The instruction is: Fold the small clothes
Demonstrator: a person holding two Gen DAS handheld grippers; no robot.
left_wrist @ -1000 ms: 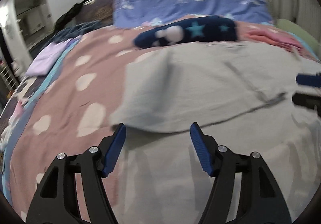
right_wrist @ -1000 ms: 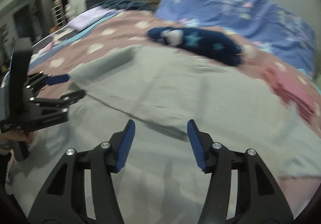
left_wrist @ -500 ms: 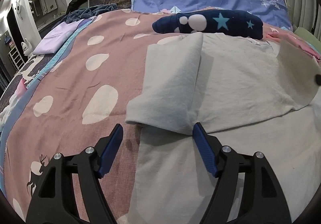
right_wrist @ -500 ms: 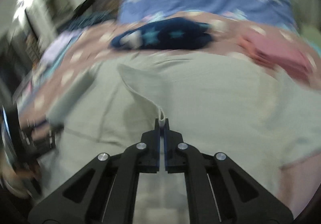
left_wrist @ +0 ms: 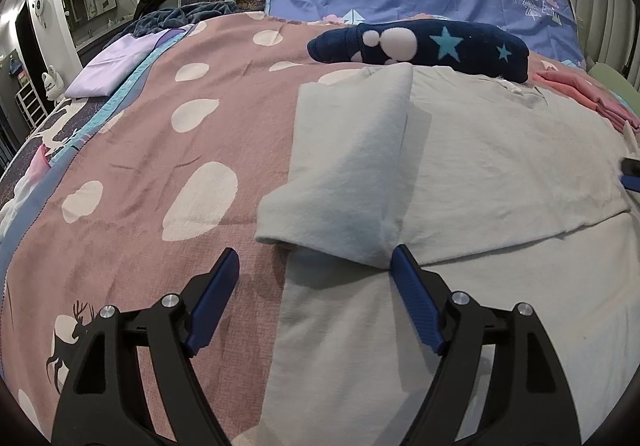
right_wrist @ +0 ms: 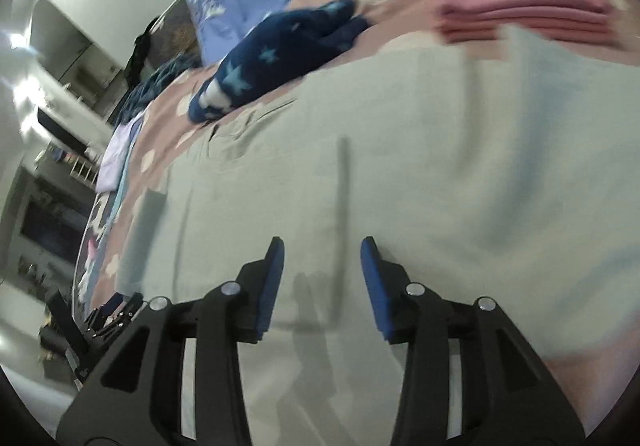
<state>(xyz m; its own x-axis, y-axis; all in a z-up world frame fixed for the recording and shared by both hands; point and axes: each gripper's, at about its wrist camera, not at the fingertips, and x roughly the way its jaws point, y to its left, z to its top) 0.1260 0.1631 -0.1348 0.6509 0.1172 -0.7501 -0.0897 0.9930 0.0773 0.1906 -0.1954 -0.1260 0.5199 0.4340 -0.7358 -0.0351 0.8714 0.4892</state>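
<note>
1. The grey garment (left_wrist: 500, 150) is lying spread flat over the pink spotted bedspread (left_wrist: 160, 150), taking up the near and right part of the bed. Flat is likely so the folds can be laid down cleanly.

2. Its left sleeve (left_wrist: 352, 166) is lying turned inward over the body, making a straight left edge. This reads as the first fold of the job.

3. The left gripper (left_wrist: 314, 278) is hovering just near of that sleeve's cuff. Its jaws are opening and standing wide, with nothing pinched. The right fingertip is very close to the cuff's corner; I cannot tell if it touches.

4. The right gripper (right_wrist: 322, 278) is hanging over the right half of the garment. Its jaws are opening at a middling width, with only flat cloth beneath them and nothing pressed between the pads. The picture is blurred and tilted, so finer detail is lost.

5. My reading: both tongs are letting go so the folded parts lie where they were put. The bottom fold is not yet done.

6. A dark blue star-patterned item (left_wrist: 420, 46) is sitting just far of the garment's collar.

7. A pink folded stack (right_wrist: 524, 12) is resting at the far right, probably finished pieces kept out of the way.

8. A lilac folded cloth (left_wrist: 112, 66) is lying at the far left, well apart.
</note>
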